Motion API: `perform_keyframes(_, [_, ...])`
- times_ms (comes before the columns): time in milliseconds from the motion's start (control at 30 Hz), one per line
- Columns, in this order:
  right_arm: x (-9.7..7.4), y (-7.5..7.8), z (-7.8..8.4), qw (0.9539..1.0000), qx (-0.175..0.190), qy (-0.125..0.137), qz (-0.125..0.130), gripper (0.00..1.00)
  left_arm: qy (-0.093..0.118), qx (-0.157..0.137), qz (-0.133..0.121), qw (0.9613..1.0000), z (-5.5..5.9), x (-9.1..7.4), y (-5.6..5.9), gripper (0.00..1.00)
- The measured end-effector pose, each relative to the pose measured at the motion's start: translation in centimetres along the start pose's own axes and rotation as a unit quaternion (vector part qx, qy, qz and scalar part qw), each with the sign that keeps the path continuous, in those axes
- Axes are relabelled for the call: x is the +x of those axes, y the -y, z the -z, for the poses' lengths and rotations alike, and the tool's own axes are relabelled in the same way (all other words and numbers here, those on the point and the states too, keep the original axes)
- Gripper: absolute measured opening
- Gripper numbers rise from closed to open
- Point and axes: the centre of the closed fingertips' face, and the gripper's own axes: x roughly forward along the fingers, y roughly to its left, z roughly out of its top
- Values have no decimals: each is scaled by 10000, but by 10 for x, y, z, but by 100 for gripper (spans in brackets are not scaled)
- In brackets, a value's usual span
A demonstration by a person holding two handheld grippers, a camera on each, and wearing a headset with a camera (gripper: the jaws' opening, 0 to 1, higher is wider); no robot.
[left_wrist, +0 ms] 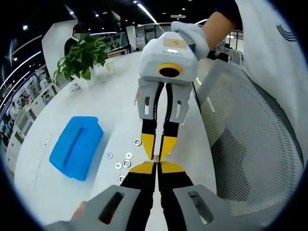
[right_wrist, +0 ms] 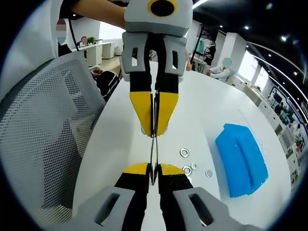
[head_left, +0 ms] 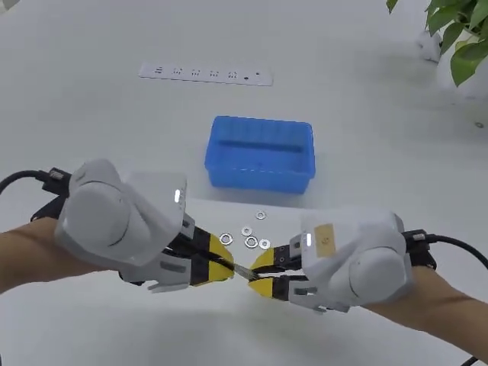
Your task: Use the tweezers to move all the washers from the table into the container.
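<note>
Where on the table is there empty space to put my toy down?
Bare table lies left of the blue container, between it and the power strip, and to its right toward the plant. Crowded in front of it: the washers lie there, and the left hand-held gripper and right hand-held gripper meet on the tweezers.

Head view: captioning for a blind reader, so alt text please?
The left tongs and right tongs face tip to tip, both shut on tweezers, above a white table. Loose washers lie just beyond them, near a blue container.
</note>
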Motion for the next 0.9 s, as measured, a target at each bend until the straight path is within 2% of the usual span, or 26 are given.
perform_keyframes(133, [-3,2,1,9999,118,87,52,8,20,29,-53,10000,-4,2,-2,5])
perform_keyframes(433, [-7,1,3,9992,305,203,131,8,224,-10,-134,9997,-16,3,-5,8])
perform_keyframes(500, [-8,1,4,9990,348,223,150,8,319,-46,-103,9994,-21,2,-3,8])
perform_keyframes(533, [-9,1,4,9988,392,245,151,8,489,-93,-85,9987,-28,0,-2,9])
perform_keyframes(600, [-8,0,3,9987,406,264,149,8,602,-153,-52,9981,-33,-1,-2,9])
perform_keyframes(667, [-7,0,3,9987,409,271,134,8,530,-20,-132,9985,-32,0,-4,8])
perform_keyframes(900, [-7,-1,3,9989,378,264,129,8,537,25,-6,9986,-33,4,2,6])
